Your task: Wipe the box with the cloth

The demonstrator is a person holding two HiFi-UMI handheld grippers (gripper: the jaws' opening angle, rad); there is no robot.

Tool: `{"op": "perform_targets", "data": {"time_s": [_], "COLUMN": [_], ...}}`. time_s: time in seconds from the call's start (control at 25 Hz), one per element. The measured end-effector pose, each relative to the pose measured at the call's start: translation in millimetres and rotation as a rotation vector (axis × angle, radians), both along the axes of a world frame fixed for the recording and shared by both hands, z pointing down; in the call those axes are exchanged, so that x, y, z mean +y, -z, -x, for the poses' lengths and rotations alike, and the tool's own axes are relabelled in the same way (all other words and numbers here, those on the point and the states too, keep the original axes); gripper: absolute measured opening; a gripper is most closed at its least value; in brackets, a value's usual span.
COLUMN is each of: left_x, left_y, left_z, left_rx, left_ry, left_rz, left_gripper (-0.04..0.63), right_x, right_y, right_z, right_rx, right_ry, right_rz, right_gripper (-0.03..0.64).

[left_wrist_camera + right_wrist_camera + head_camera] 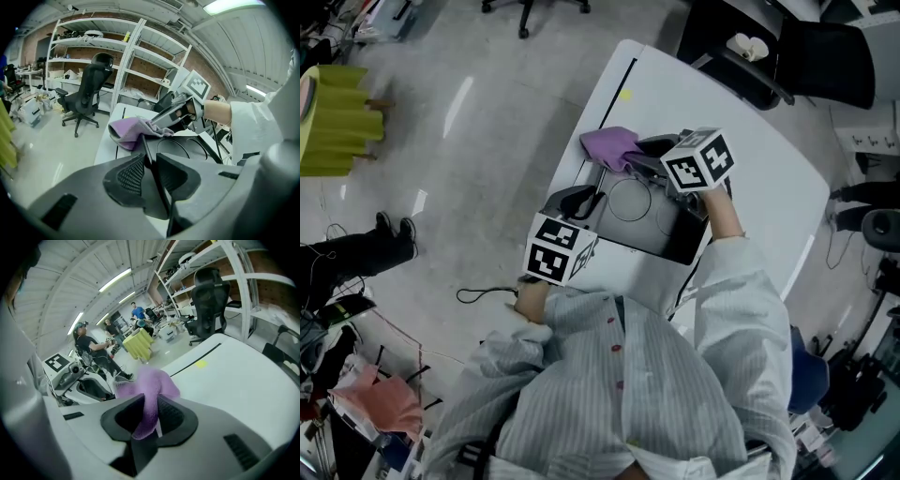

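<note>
In the head view a dark box (649,225) sits on the white counter (759,178) in front of the person. The left gripper (581,202) is at the box's near left corner. The right gripper (643,156) reaches to the far left corner, where the purple cloth (611,145) lies bunched on the box's edge and spills a little over the counter. In the left gripper view the jaws are clamped on a thin upright edge of the box, steadying it. Beyond them the cloth rests on the far rim of the dark top, pinched at one end by the other gripper. In the right gripper view the jaws are pressed together on a fold of the cloth, which hangs down between the pads and bulges out ahead of them, with bare counter beyond. Judging by this, the grip on both cloth and box is done, and the cloth has reached only one corner. Wiping seems to be at its start: most of the top, with its round outlines, and the sides look yet to be covered.
</note>
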State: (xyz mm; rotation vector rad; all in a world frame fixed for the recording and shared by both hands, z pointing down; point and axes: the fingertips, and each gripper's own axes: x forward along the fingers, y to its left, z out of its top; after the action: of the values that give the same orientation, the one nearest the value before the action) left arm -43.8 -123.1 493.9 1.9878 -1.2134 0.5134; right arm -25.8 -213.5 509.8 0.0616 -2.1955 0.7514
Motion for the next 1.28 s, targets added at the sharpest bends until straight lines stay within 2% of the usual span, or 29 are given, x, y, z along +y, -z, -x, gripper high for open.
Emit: {"op": "perform_targets", "data": {"time_s": [0.12,0.28,0.56,0.84,1.28], "left_x": [0,-1,0,0,0], "left_y": [-2,-2,-4,-3,-3], "left_z": [0,2,7,7,5], "left_rx": [0.003,0.015,0.021,0.004,-0.034], "left_ry": [0.009,0.024,0.045,0.042,0.032], "left_rz": [0.001,0.002,0.010,0.003,0.007], "left_gripper": [0.063,0.063,0.067,0.067,0.067], "right_x": [4,9,16,16,16], "right_y": [-10,-27,-32,-28,-29], "right_z": [9,18,17,-7,-78], "right_rx": [0.012,0.056,0.067,0.079,0.124], "right_ry": [0.089,0.181,0.246,0.250,0.211], "right_rz": [0.037,0.035,0.049,0.041,0.068], "right_gripper": [0.083,0.081,0.075,0.075,0.075]}}
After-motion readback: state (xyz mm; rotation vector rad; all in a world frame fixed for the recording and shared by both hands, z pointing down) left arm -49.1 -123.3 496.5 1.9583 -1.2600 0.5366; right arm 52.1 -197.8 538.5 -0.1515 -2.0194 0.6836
